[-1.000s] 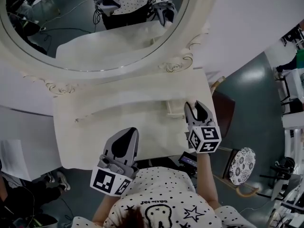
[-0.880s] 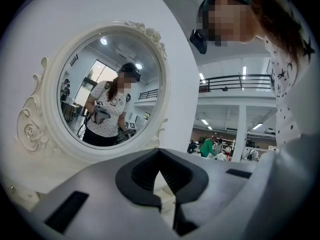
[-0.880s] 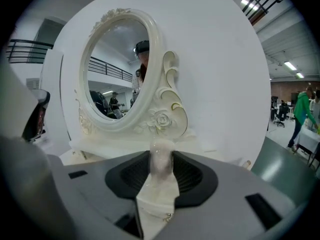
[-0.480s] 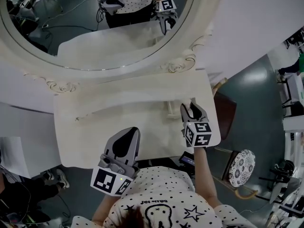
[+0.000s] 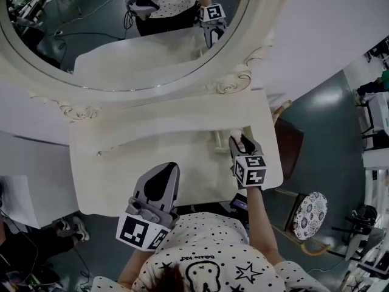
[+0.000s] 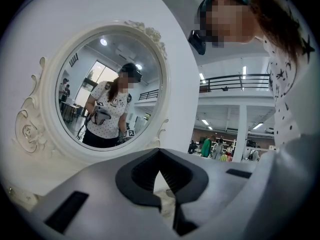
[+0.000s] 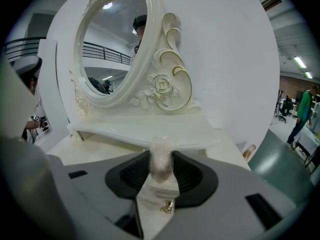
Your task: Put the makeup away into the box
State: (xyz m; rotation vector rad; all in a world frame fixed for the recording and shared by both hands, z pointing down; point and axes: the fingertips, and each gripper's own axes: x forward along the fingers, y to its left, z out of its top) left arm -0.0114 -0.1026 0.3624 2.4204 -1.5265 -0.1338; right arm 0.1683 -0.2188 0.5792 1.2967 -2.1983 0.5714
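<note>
My right gripper (image 5: 242, 142) hangs low over the right end of the cream vanity table (image 5: 121, 157), pointing down at it. In the right gripper view its jaws (image 7: 161, 159) are shut on a small, pale pink translucent makeup bottle (image 7: 161, 166), held upright at the tips. Through the gap under the bottle I see a white surface with a small gold knob (image 7: 167, 207). A small cream box (image 5: 216, 140) stands just left of this gripper. My left gripper (image 5: 165, 172) is shut and empty, held level at the table's front edge (image 6: 160, 153).
A large oval mirror (image 5: 121, 35) in an ornate white frame (image 7: 160, 91) stands behind the table, above a raised shelf (image 7: 145, 129). Right of the table are a dark chair (image 5: 287, 145) and a patterned round stool (image 5: 309, 212). The floor drops away beyond the table's right edge.
My right gripper has sunk toward the table and tipped further down, closing on the small cream box with the bottle still in its jaws. The left gripper has stayed where it was.
</note>
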